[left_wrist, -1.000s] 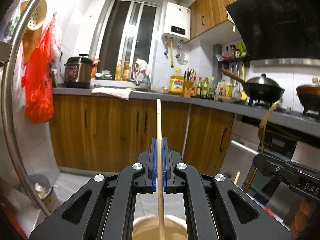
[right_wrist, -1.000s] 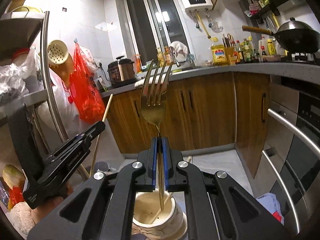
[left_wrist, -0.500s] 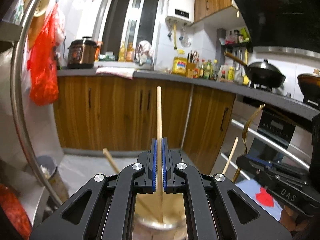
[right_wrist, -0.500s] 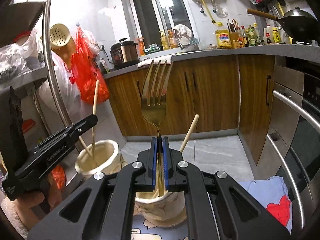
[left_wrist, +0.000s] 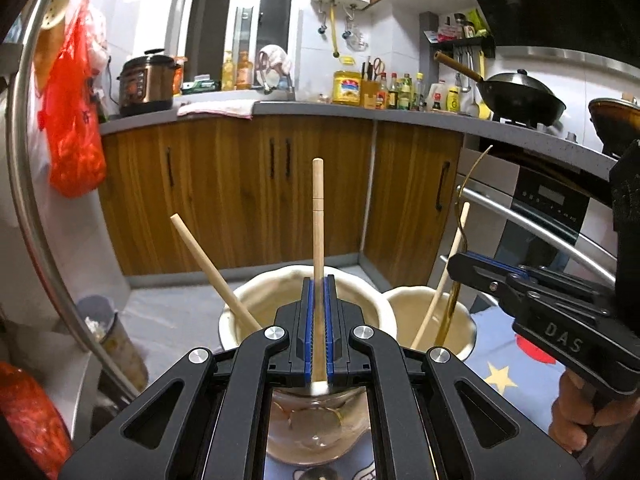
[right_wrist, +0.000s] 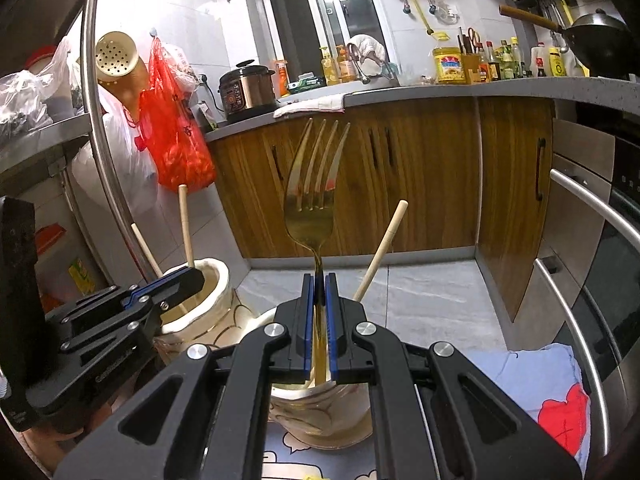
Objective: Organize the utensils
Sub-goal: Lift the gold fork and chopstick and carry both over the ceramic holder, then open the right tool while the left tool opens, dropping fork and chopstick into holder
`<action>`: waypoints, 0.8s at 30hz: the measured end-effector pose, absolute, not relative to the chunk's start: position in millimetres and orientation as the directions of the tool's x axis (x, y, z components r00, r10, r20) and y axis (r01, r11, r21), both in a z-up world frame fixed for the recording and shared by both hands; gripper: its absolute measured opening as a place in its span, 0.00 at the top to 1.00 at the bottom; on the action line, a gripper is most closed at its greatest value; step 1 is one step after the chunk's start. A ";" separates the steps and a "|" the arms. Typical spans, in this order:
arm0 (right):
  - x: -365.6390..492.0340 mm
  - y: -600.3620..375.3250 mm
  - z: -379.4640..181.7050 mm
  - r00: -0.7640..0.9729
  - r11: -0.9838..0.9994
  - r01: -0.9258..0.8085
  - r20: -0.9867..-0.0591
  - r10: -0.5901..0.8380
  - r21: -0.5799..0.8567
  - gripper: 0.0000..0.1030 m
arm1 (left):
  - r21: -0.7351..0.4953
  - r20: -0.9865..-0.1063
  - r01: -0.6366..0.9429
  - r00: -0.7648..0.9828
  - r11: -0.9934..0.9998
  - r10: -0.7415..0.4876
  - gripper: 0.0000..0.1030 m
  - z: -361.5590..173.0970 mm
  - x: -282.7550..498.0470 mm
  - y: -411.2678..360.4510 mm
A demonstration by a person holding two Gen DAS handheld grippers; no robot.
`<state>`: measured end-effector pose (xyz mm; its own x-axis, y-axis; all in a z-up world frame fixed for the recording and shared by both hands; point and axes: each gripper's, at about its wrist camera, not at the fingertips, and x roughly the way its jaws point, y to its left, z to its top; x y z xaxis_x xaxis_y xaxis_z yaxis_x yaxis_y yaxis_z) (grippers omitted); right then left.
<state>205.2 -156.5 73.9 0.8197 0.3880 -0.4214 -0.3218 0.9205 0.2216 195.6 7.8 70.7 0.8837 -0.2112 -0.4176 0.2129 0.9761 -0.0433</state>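
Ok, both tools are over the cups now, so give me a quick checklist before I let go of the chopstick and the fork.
1. Left tool shut on the pale wooden chopstick: ok.
2. Chopstick's lower end inside the left cream ceramic cup: ok.
3. Right tool shut on the gold metal fork: ok.
4. Fork handle inside the right cream ceramic cup: ok.
5. Either utensil touching its cup's bottom: cannot tell.

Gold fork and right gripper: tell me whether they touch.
Touching. The right wrist view shows the right gripper with its blue pads clamped on the gold fork at its neck, tines up.
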 end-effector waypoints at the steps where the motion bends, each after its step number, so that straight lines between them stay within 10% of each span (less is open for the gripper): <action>1: 206.6 -156.4 73.8 0.821 0.921 -0.319 -0.421 0.386 0.223 0.95 | -0.047 -0.416 0.215 0.884 0.976 -0.214 0.95 70.5 195.8 8.7; 13: 208.7 -157.6 73.8 0.829 0.930 -0.288 -0.426 0.361 0.228 0.92 | -0.038 -0.401 0.200 0.894 0.979 -0.199 0.84 71.7 193.9 11.9; 24: 190.3 -169.9 93.1 0.839 0.935 -0.265 -0.421 0.344 0.236 0.55 | -0.047 -0.402 0.186 0.896 0.982 -0.188 0.54 84.2 177.4 17.2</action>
